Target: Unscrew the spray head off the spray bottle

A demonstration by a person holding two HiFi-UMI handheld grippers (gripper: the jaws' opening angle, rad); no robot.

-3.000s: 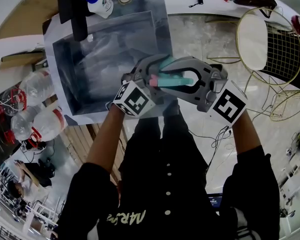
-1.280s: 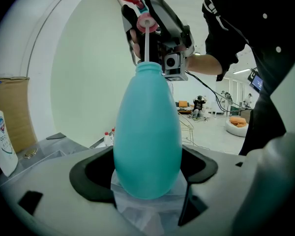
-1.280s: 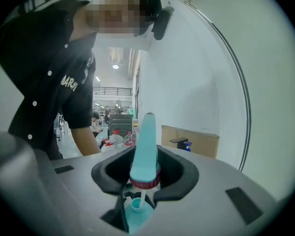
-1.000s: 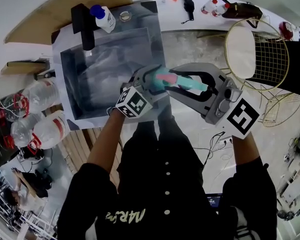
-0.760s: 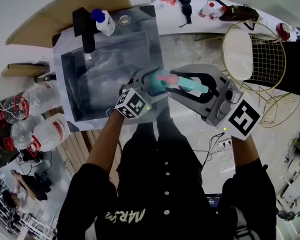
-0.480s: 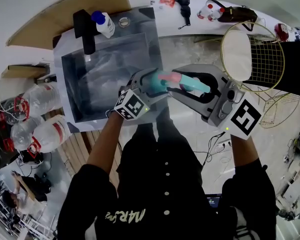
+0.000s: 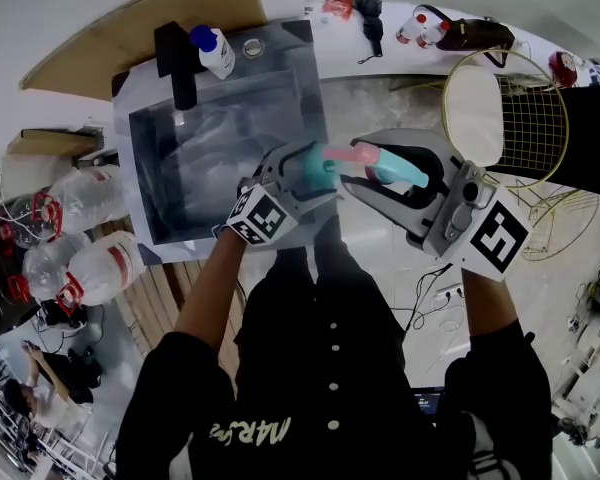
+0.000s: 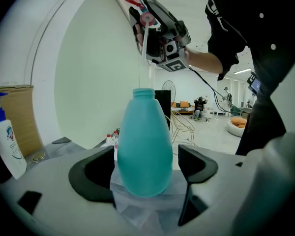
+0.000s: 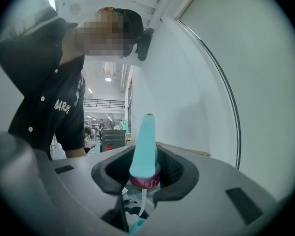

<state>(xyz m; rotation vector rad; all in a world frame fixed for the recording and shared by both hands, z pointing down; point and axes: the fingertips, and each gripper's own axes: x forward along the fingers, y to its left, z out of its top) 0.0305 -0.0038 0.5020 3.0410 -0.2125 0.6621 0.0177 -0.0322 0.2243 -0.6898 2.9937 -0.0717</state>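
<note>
Right hand-held gripper [image 9: 145, 168], clenched on the spray head [image 9: 145, 151], should rise straight so its dip tube [image 9: 142, 202] clears the bottle [image 8: 145, 146] that the left hand-held gripper [image 8: 146, 168] grips.

**Colour identification**
Spray bottle [image 8: 146, 146] teal; spray head [image 9: 145, 141] teal with pink collar; sink [image 7: 280, 88] at 11 o'clock grey.

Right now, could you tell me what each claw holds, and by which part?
Left claw: teal plastic bottle, lower body. Right claw: teal spray head, near its pink collar.
</note>
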